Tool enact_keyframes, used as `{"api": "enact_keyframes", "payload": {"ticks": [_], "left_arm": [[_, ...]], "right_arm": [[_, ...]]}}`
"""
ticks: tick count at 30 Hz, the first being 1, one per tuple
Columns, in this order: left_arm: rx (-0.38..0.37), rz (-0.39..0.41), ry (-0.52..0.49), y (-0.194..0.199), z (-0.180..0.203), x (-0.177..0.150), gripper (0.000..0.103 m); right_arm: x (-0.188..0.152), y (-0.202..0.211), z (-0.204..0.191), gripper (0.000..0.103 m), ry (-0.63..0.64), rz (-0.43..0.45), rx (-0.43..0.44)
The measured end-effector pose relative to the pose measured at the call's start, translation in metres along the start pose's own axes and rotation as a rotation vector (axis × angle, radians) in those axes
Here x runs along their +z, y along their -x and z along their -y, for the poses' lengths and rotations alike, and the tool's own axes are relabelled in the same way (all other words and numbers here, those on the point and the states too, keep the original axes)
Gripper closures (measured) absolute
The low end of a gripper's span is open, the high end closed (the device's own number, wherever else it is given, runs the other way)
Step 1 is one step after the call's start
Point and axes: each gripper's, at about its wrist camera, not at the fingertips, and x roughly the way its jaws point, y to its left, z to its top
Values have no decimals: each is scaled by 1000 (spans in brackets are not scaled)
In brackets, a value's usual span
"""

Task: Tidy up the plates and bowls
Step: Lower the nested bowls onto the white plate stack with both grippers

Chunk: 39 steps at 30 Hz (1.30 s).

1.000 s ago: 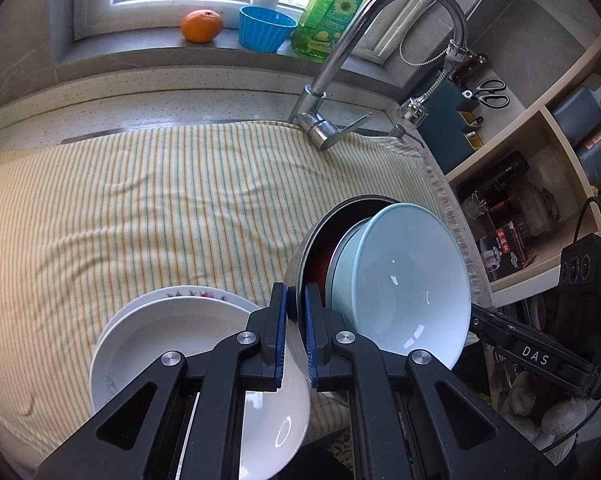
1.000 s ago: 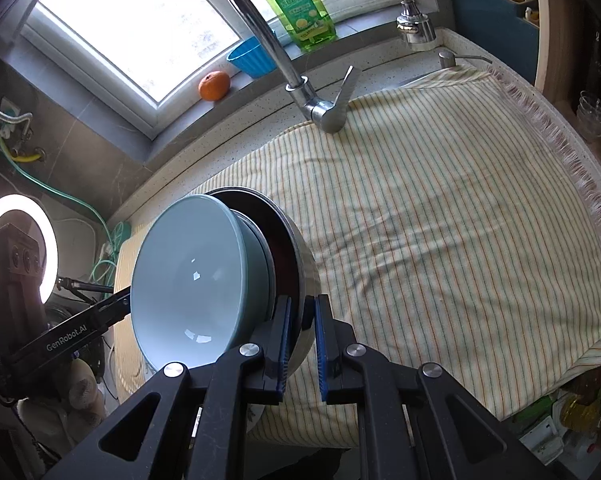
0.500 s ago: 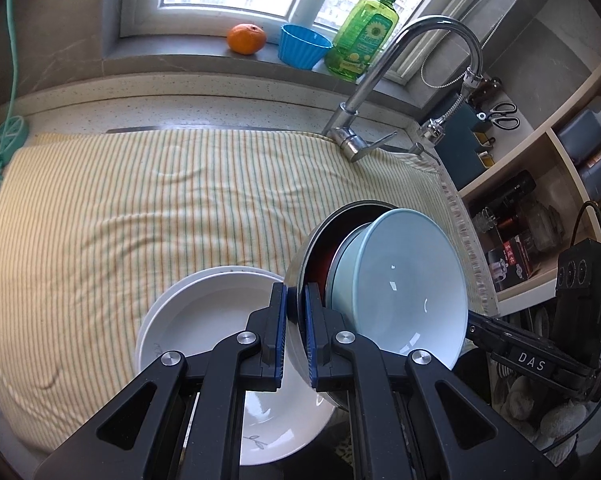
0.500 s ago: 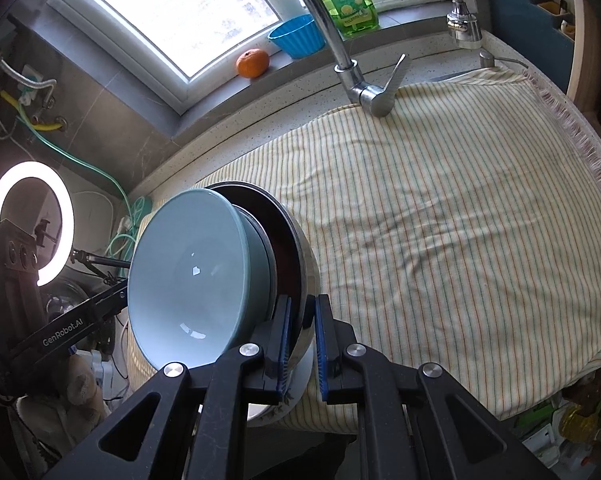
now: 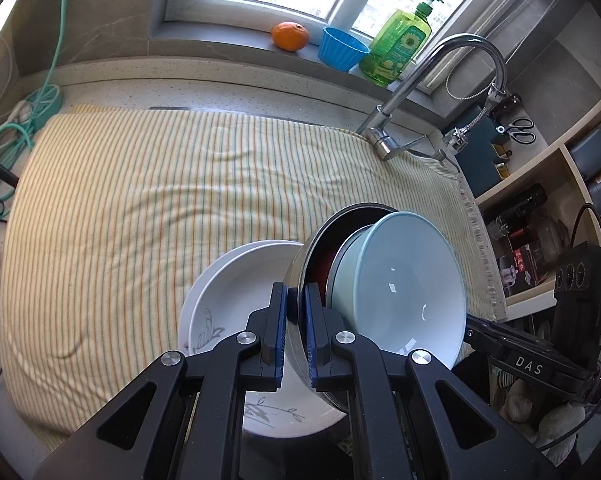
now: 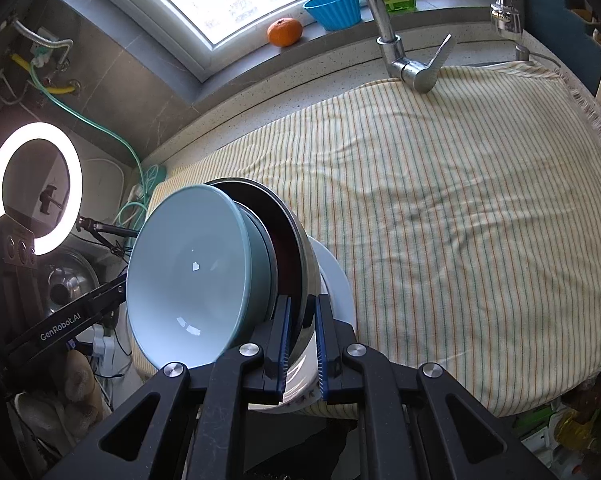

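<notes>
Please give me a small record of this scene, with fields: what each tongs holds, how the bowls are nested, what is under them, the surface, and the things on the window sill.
left tongs: shut on rim of steel bowl
right tongs: shut on the same rim, opposite side
nesting: light blue bowl sits inside the steel bowl, both tilted
below: white plates, stacked, leaf print
surface: striped cloth on the counter
sill: orange, blue cup, green soap bottle

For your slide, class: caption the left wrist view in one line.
Left claw pinches a steel bowl's rim, blue bowl nested inside, above white plates.
</notes>
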Motion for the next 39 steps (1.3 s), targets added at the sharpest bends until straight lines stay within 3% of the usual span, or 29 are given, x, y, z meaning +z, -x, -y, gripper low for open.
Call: {"api": "enact_keyframes", "payload": {"ticks": [15,39], "left_arm": [[23,-22,63,-2,-29,-17,96],[24,-58,88,-15,-37,-19,96]], "right_arm": [[-14,-27,-17,92,32,-70,-4],[-13,-42,-15,93,41,-88,-23]]}}
